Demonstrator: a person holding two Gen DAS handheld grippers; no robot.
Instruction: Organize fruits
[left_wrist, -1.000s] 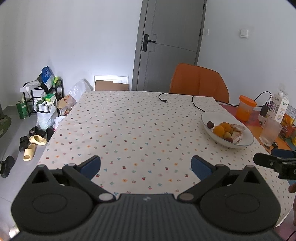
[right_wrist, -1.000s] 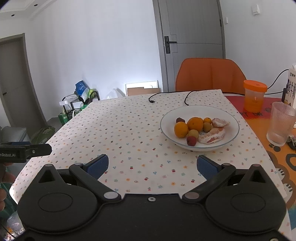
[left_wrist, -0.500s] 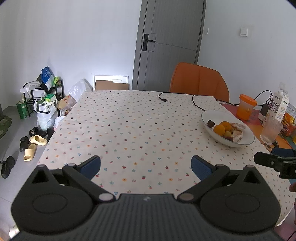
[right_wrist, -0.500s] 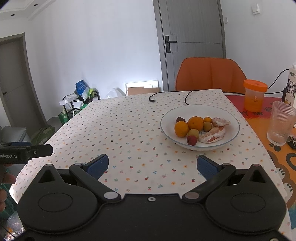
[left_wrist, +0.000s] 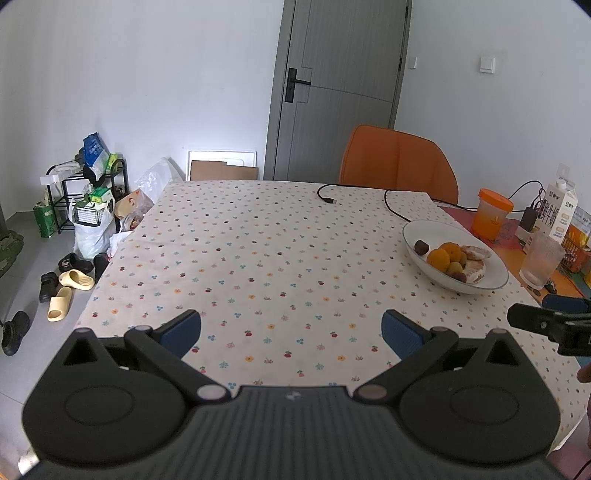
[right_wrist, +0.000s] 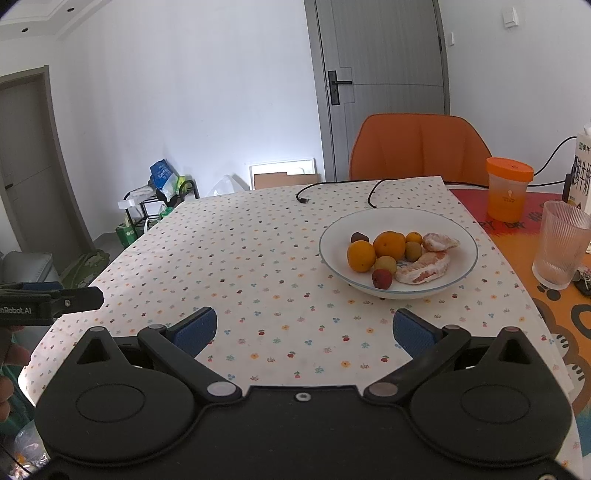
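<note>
A white bowl (right_wrist: 458, 225) (left_wrist: 491, 280) stands on the dotted tablecloth at the table's right side. It holds two oranges (right_wrist: 388, 245), small yellow-green fruits (right_wrist: 413, 251), a red lychee (right_wrist: 381, 278), a dark fruit (right_wrist: 359, 237) and peeled pomelo pieces (right_wrist: 424, 268). My right gripper (right_wrist: 303, 330) is open and empty, above the near table edge, short of the bowl. My left gripper (left_wrist: 291, 328) is open and empty over the cloth, left of the bowl.
An orange chair (right_wrist: 419, 147) stands behind the table. An orange-lidded cup (right_wrist: 508, 194), a ribbed glass (right_wrist: 561, 249) and a milk carton (left_wrist: 561, 210) stand right of the bowl. A black cable (left_wrist: 354, 192) lies at the far edge. Shoes and bags lie on the floor left.
Almost nothing moved. The left view has shifted slightly, so the bowl sits a little lower and nearer. Both grippers stay open.
</note>
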